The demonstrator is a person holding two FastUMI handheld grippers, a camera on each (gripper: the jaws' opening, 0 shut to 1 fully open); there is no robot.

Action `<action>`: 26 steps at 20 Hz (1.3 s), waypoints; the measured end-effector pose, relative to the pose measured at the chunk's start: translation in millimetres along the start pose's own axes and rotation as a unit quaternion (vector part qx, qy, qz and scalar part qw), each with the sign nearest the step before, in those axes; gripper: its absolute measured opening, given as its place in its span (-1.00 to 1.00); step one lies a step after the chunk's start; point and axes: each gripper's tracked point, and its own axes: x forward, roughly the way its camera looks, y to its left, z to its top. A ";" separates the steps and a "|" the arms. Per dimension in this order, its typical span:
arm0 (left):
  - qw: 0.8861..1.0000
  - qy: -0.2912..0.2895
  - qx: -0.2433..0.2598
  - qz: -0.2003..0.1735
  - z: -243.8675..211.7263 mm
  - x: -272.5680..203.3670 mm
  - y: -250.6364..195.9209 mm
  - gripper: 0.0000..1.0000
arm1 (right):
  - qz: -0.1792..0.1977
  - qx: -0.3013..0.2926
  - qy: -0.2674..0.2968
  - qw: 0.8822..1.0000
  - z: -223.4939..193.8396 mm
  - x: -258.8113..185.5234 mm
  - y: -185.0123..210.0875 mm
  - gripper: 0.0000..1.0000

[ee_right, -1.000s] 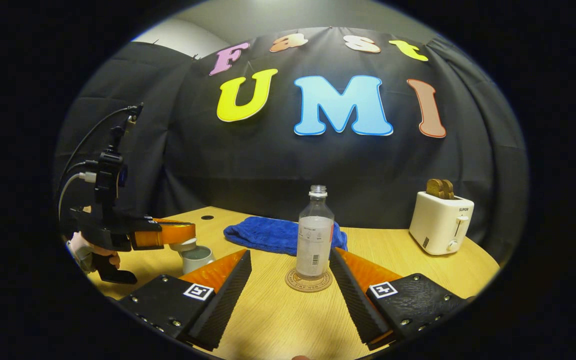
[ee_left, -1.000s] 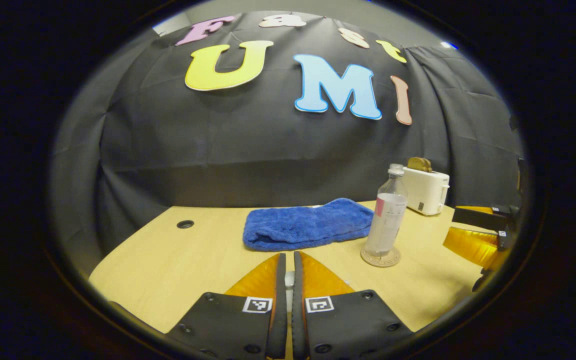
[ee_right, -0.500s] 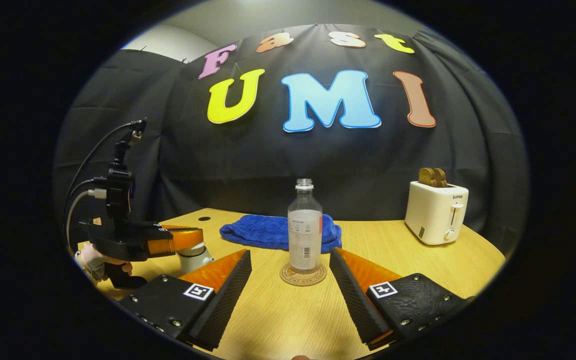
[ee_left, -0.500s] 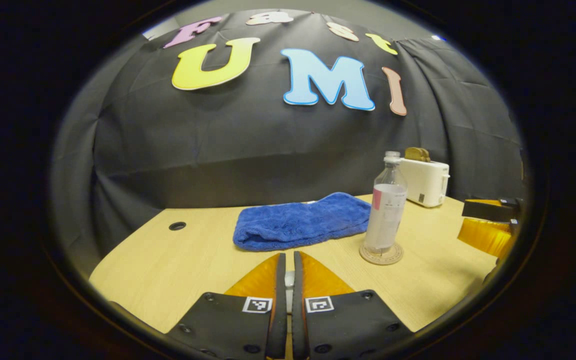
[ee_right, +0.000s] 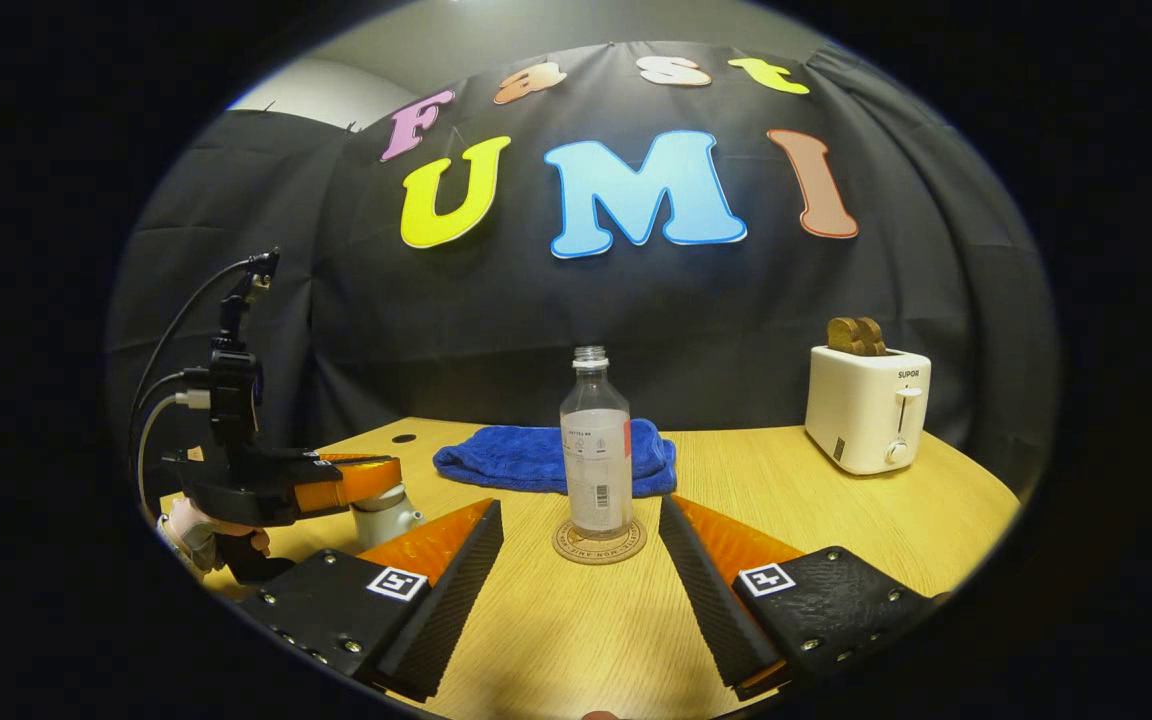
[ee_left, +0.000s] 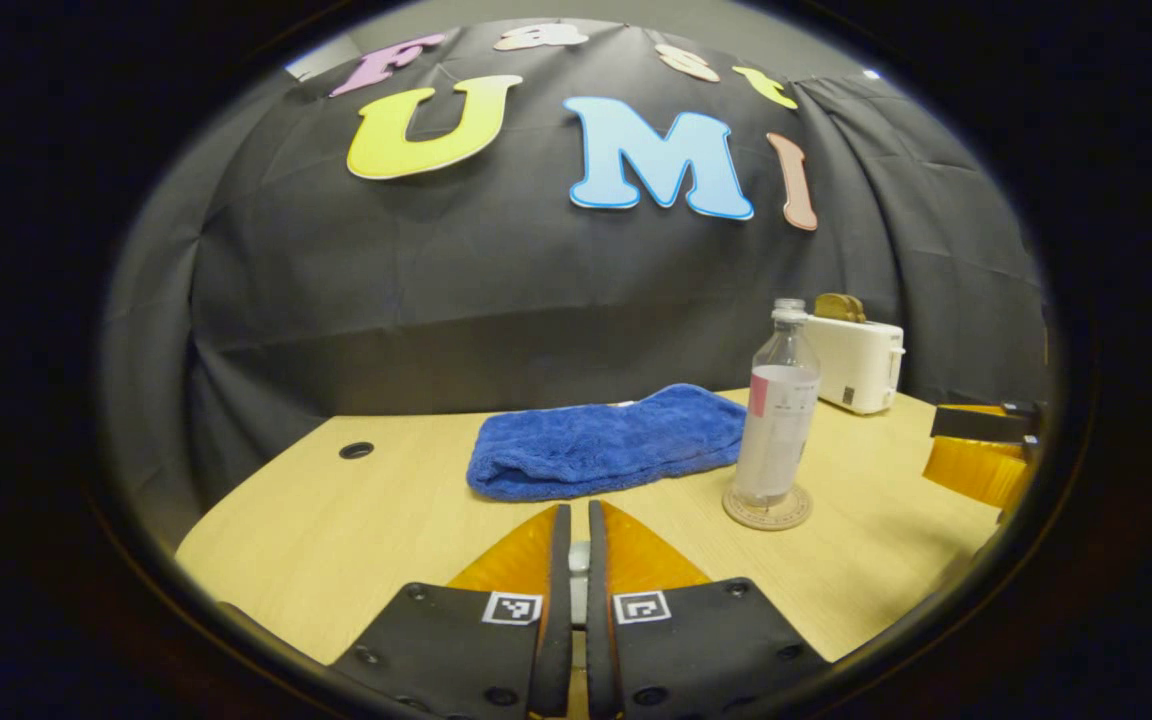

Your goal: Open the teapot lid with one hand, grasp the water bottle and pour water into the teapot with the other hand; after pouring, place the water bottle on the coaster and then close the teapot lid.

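Bottle (ee_right: 596, 450) stands upright, uncapped, on the round coaster (ee_right: 599, 541), clear plastic with a paper label. My right gripper (ee_right: 581, 520) is spread wide, fingers either side of the coaster and short of the bottle, touching nothing. Left of the bottle, my left gripper (ee_right: 361, 482) sits over the white teapot (ee_right: 386, 515). In the left gripper view its fingers (ee_left: 558, 560) are nearly together with a small pale thing (ee_left: 579, 556) pinched between them, likely the lid knob, can't confirm. Behind the bottle lies a folded blue fluffy towel (ee_right: 536, 455). Right of the bottle, well apart, a white toaster (ee_right: 867, 408) with brown slices up. Light wood table (ee_right: 576, 640).
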 end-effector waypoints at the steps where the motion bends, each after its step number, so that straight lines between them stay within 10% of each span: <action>1: 1.000 0.002 -0.002 -0.001 -0.9 -0.8 -0.4 -0.68 | 0.000 0.002 0.001 1.000 -0.4 0.1 -0.6 0.95; 26: 0.997 -0.074 -0.013 -0.002 35.8 -126.9 -27.5 -0.57 | -0.069 -0.012 -0.059 0.996 31.9 -67.9 5.5 0.94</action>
